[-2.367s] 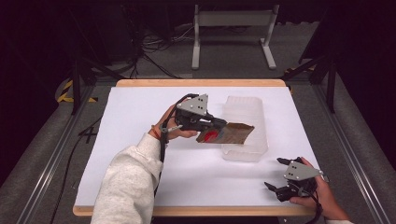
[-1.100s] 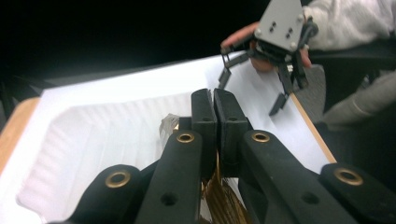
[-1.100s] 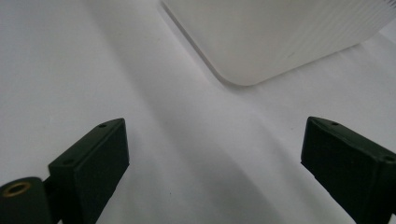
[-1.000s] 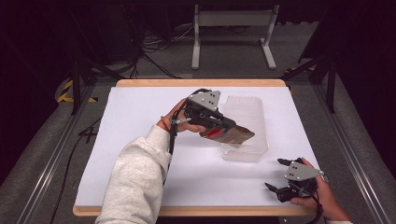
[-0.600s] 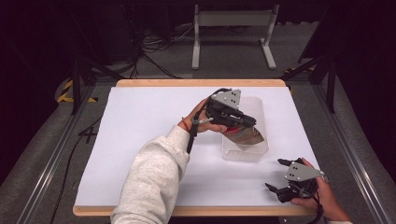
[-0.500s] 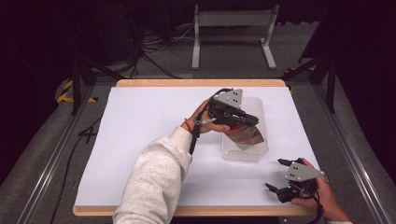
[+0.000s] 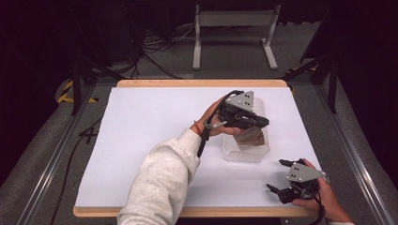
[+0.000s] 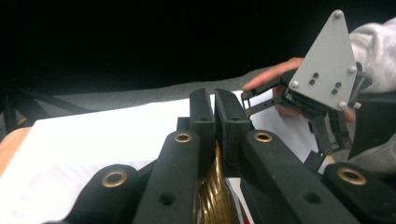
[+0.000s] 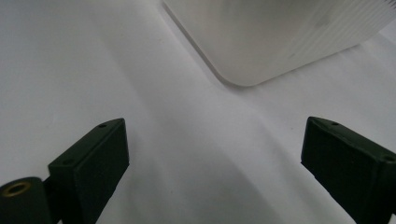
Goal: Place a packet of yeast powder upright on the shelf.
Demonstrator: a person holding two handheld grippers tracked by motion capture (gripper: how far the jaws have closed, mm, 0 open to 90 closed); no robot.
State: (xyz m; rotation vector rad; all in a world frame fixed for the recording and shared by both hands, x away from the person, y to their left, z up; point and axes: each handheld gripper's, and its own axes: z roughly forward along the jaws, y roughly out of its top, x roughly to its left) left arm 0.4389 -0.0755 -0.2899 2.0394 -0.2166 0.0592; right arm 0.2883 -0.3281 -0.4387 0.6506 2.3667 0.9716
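- Currently, the left tool (image 7: 261,123) hangs over the clear plastic container (image 7: 234,153), its jaws clamped on a brown, gold-edged packet (image 7: 251,137) that dips into the container.
- The right tool (image 7: 278,176) rests near the front right corner of the white surface (image 7: 141,122), jaws spread wide, gripping nothing.
- The container stands just ahead of the right tool.

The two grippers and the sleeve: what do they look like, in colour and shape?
Both the left gripper and the right gripper are black linkages with brass-coloured pivot bushings, blocky black fingers and a grey three-cornered plate with small dark holes. A black cable trails from the left one. The sleeve is light grey.
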